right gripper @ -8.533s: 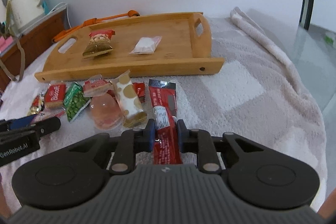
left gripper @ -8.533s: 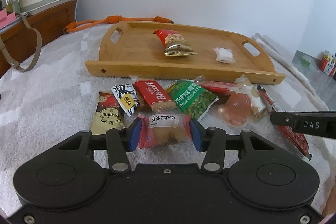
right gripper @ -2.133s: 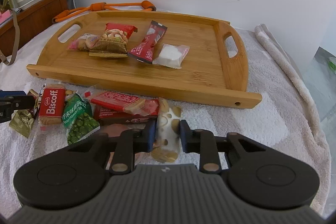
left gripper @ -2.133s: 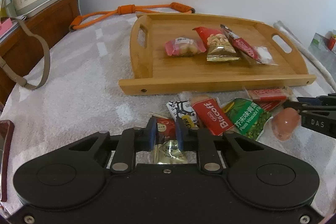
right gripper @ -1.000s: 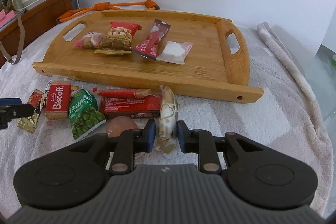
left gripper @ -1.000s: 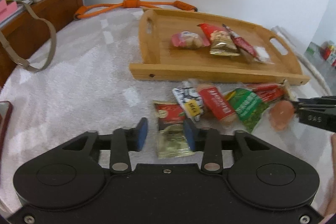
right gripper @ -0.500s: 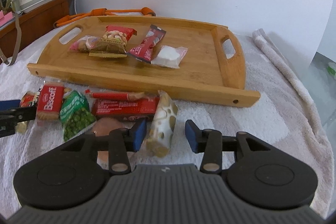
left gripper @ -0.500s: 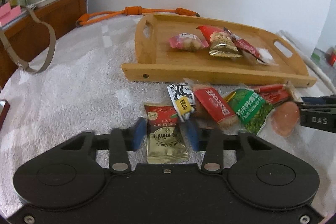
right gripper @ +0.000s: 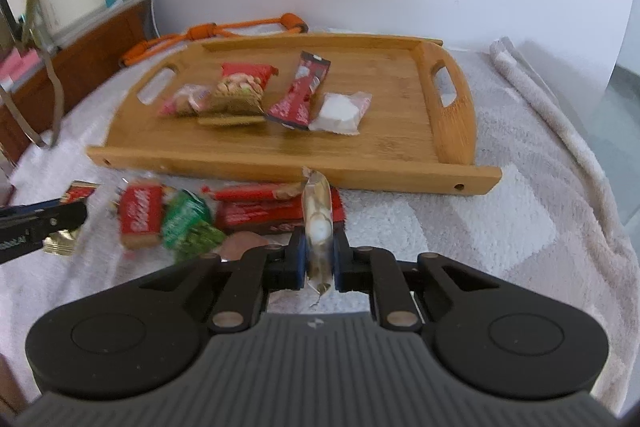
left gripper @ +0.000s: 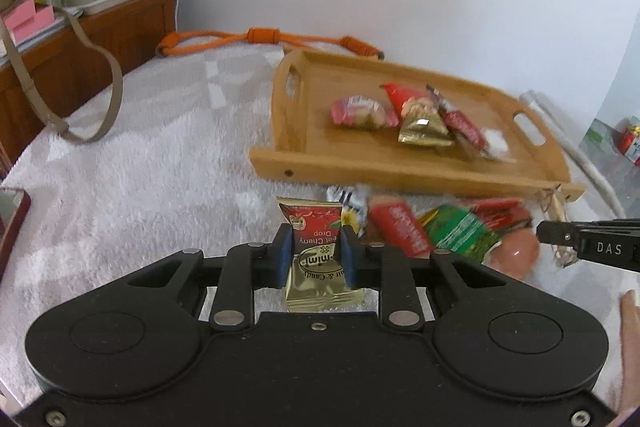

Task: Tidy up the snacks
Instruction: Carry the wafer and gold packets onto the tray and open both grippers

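- Between the left gripper's (left gripper: 314, 253) blue pads sat a red-and-gold cherry drop candy packet (left gripper: 320, 259); the jaws had just closed and were clamped on it.
- Right gripper (right gripper: 319, 259) had just squeezed shut too, pinching a cream spotted snack bar (right gripper: 318, 227) edge-on.
- Ahead of both jaws was the wooden tray (right gripper: 400, 171) holding four snacks, with loose packets on the towel (right gripper: 500, 227) just short of it.

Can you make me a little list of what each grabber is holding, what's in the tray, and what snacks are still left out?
left gripper: shut on gold cherry candy packet
right gripper: shut on spotted wrapper snack
wooden tray: four snacks inside
still on towel: Biscoff packet, green pea packet, red bars
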{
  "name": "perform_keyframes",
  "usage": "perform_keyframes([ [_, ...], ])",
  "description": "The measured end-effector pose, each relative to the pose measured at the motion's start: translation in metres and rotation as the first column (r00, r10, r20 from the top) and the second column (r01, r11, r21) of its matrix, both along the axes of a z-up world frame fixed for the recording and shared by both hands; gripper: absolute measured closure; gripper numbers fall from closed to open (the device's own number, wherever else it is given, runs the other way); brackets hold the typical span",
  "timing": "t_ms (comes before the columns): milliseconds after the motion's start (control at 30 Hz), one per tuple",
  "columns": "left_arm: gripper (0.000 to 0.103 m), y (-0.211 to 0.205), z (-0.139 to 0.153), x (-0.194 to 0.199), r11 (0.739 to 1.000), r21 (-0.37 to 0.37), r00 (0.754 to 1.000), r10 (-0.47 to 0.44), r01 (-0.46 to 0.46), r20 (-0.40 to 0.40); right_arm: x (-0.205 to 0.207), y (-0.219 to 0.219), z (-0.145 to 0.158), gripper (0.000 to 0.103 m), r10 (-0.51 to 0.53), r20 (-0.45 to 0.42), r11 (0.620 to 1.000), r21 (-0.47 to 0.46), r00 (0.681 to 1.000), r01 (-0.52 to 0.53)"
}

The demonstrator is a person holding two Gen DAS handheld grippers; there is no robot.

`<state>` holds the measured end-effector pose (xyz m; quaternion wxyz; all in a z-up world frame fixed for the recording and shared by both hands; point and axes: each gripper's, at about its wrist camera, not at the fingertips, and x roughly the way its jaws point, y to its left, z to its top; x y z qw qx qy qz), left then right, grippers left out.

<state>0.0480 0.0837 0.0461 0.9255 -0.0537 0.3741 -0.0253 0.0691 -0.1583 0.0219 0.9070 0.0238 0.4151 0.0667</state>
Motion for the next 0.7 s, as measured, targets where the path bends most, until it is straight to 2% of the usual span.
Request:
perform_keyframes([
  [133,0.08,-0.001,0.015,0.0,1.0,0.005,0.999,-0.015,0.015,0.029,-0.001,-0.002,0.013,0.085,-0.004,0.015,0.999,0.041,1.0,0.003],
  [300,0.08,-0.003,0.028,0.016,1.0,-0.014,1.0,-0.025,0.025,0.018,0.014,-0.006,0.027,0.085,-0.043,0.032,0.996,0.076,0.999,0.04],
  [467,0.08,-0.005,0.04,0.055,0.999,-0.033,0.999,-0.034,0.033,-0.016,0.048,-0.012,0.044,0.085,-0.115,0.051,0.989,0.104,0.992,0.109],
  [700,0.08,-0.004,0.046,0.118,0.998,-0.056,0.996,-0.034,0.03,-0.082,0.098,-0.018,0.053,0.084,-0.12,0.048,0.991,0.058,0.992,0.117],
])
